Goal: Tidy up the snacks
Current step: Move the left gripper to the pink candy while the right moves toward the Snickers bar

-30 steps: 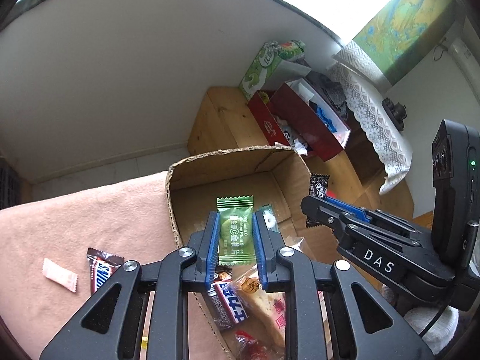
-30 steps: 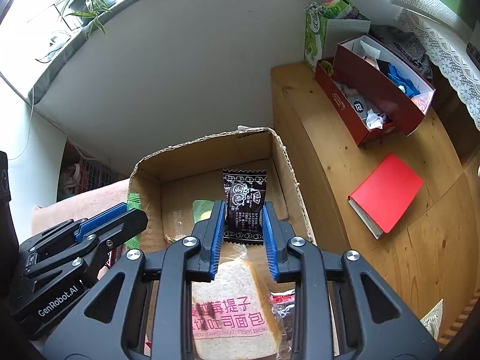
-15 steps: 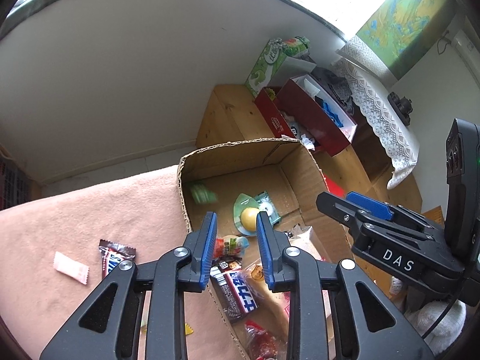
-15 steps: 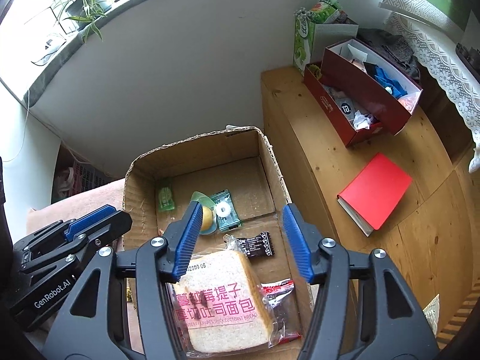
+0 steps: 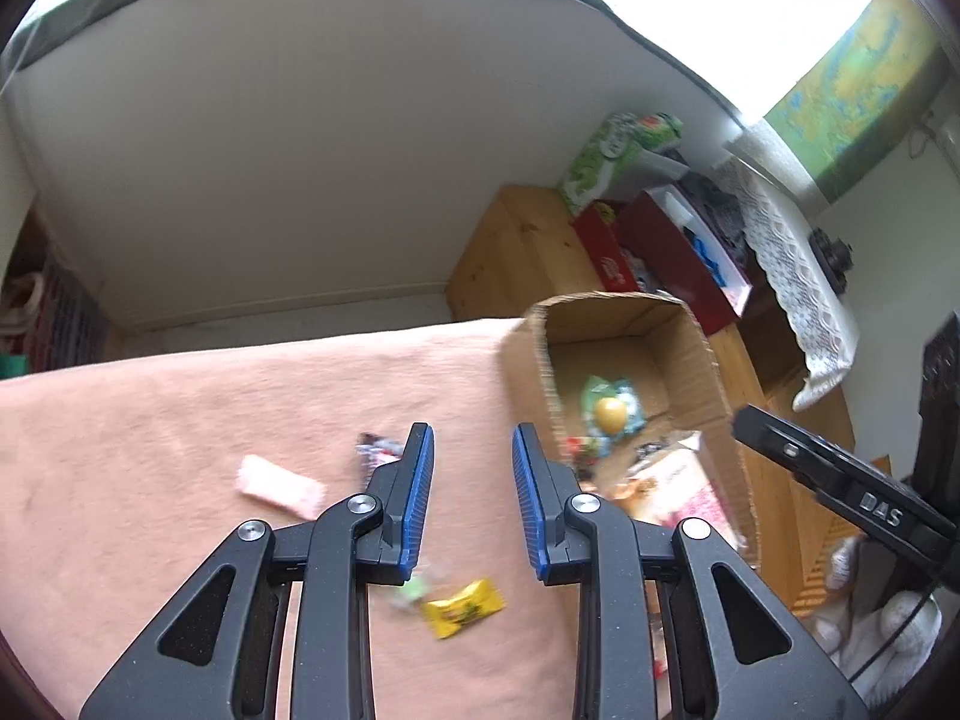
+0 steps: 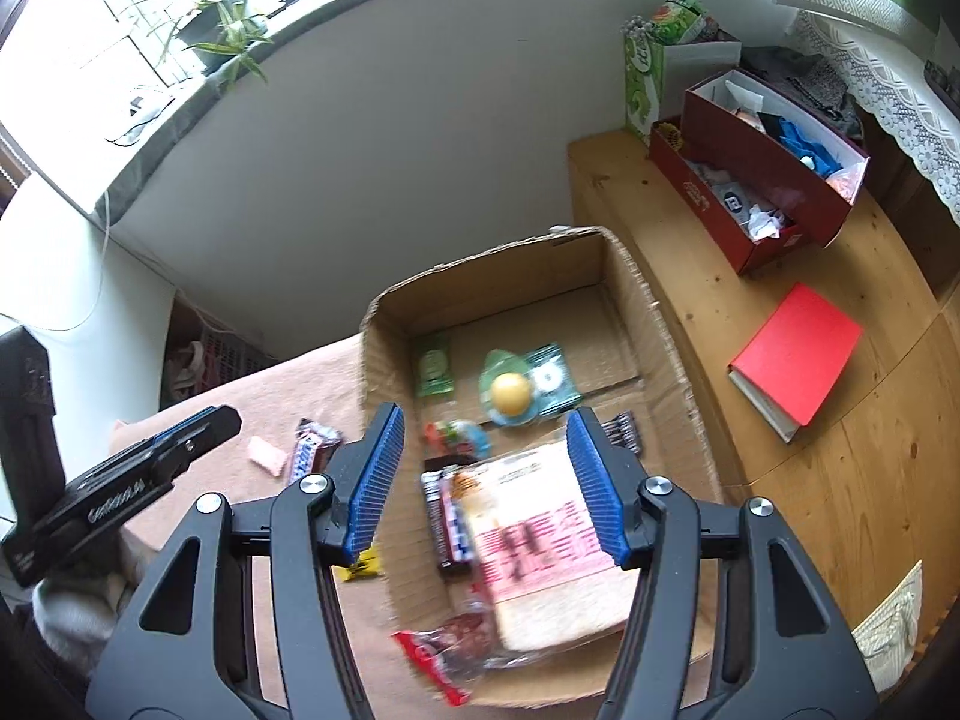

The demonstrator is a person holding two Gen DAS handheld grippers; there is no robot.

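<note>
Left wrist view: left gripper (image 5: 470, 495) over the pink cloth (image 5: 150, 450), fingers apart, nothing between them. Right gripper (image 6: 486, 480) spread, empty, above the cardboard box (image 6: 654, 324) holding the bread packet (image 6: 540, 546); yellow candy (image 5: 462, 607) lies outside it.

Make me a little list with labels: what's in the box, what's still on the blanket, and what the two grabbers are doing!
box: brown cardboard box holding a bagged bread slice, a yellow ball-shaped sweet, a small green packet
blanket: pink cloth with a pale pink wrapped candy, a yellow wrapped candy
left gripper: open, empty
right gripper: open, empty, above the box
</note>
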